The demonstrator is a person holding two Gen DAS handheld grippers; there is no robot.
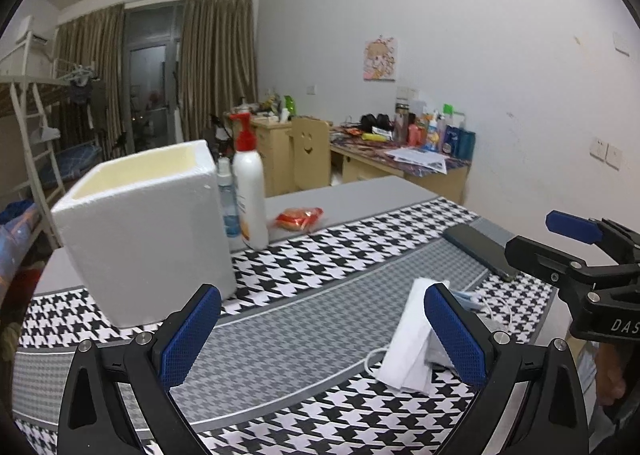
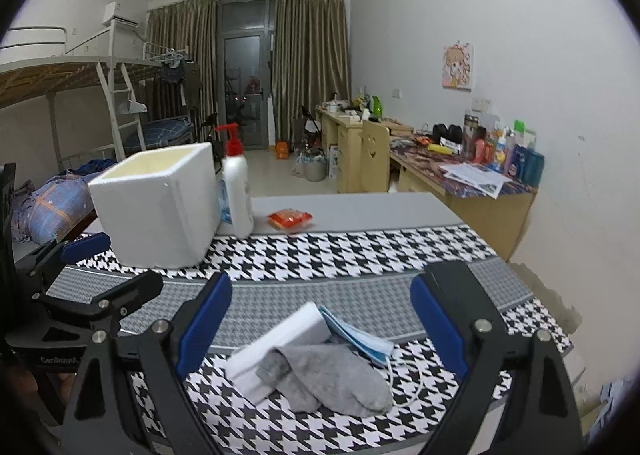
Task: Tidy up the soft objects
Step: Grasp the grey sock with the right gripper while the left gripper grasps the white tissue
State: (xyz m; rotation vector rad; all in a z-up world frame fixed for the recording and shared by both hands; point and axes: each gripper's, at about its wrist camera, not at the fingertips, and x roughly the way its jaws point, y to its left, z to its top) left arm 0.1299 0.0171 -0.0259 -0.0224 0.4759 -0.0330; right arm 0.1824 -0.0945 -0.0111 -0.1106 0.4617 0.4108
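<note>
Grey sock [image 2: 332,379] lies nearest, crumpled on the houndstooth cloth [image 2: 360,251], between the spread blue pads of the right gripper [image 2: 320,325], which holds nothing. It touches a white sponge block [image 2: 280,343] on its left and overlaps a blue mask [image 2: 356,333] behind it, whose white ear loop [image 2: 412,387] trails to the sock's right. Left of the sock the left gripper [image 1: 322,335] hangs with its fingers wide apart and empty above a grey checked band of the cloth. Well behind the sock and to its left stands an open white foam box [image 2: 160,207], with a white pump bottle [image 2: 237,191] topped in red just beside the box and a small clear bottle [image 1: 229,199] squeezed between them. A red snack packet [image 2: 290,220] sits farther back on the bare grey table [image 2: 360,211]. Beyond are wooden desks [image 2: 460,191] crowded with bottles, brown curtains [image 2: 308,67], a bunk bed [image 2: 80,95] and a cartoon poster [image 2: 458,65]. Only the left wrist view shows a dark phone [image 1: 480,251] on the cloth behind the pile; there the sponge hides most of the sock, which the right wrist view shows plainly.
</note>
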